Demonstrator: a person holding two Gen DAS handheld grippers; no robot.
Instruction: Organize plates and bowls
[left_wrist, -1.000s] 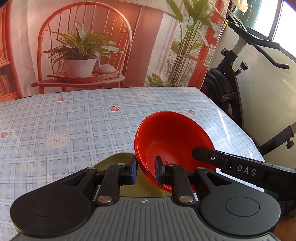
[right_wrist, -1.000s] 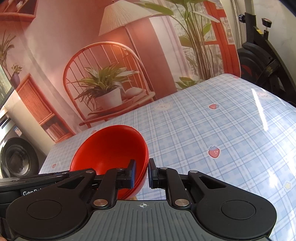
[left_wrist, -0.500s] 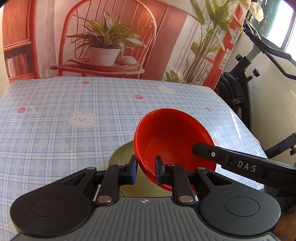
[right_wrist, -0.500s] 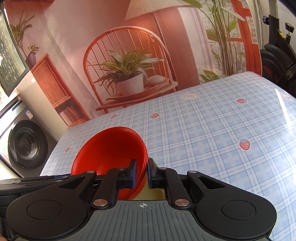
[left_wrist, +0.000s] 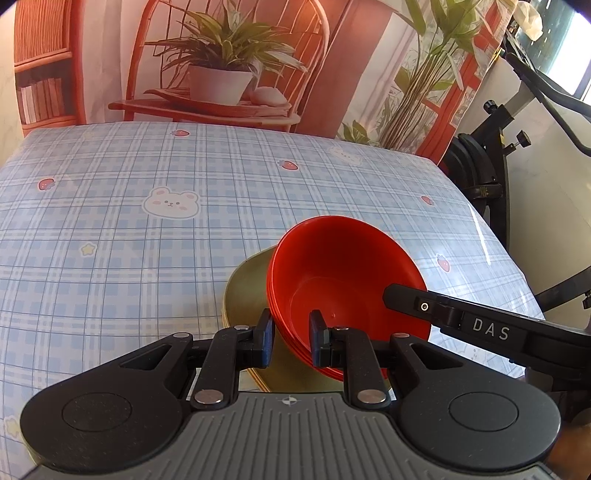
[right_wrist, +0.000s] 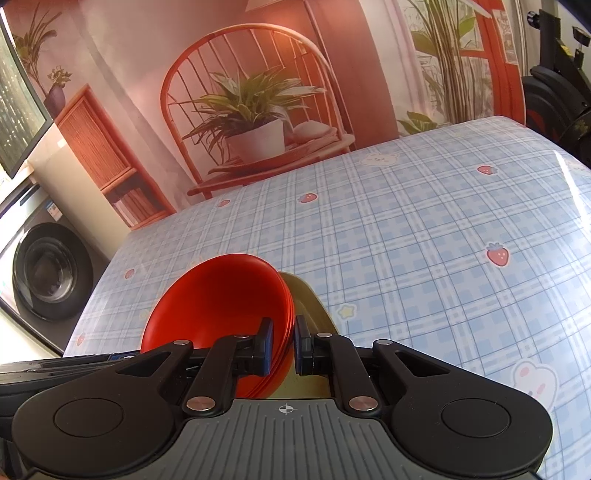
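Note:
A stack of red bowls (left_wrist: 343, 273) is held from both sides, just over an olive-green plate (left_wrist: 247, 295) on the checked tablecloth. My left gripper (left_wrist: 290, 341) is shut on the stack's left rim. My right gripper (right_wrist: 283, 345) is shut on the stack's opposite rim, and the red bowls (right_wrist: 221, 299) and the olive plate (right_wrist: 310, 306) also show in the right wrist view. The right gripper's body (left_wrist: 480, 325), marked DAS, crosses the left wrist view at right. Most of the plate is hidden under the bowls and grippers.
The table (left_wrist: 147, 229) carries a blue checked cloth with bears and strawberries. An exercise bike (left_wrist: 498, 155) stands beyond the table's right edge. A washing machine (right_wrist: 44, 273) stands past the left edge. A printed backdrop (left_wrist: 229, 59) hangs behind the far edge.
Both grippers have come down and back with the bowls still held between them. More of the tabletop and the olive plate shows beneath the stack now.

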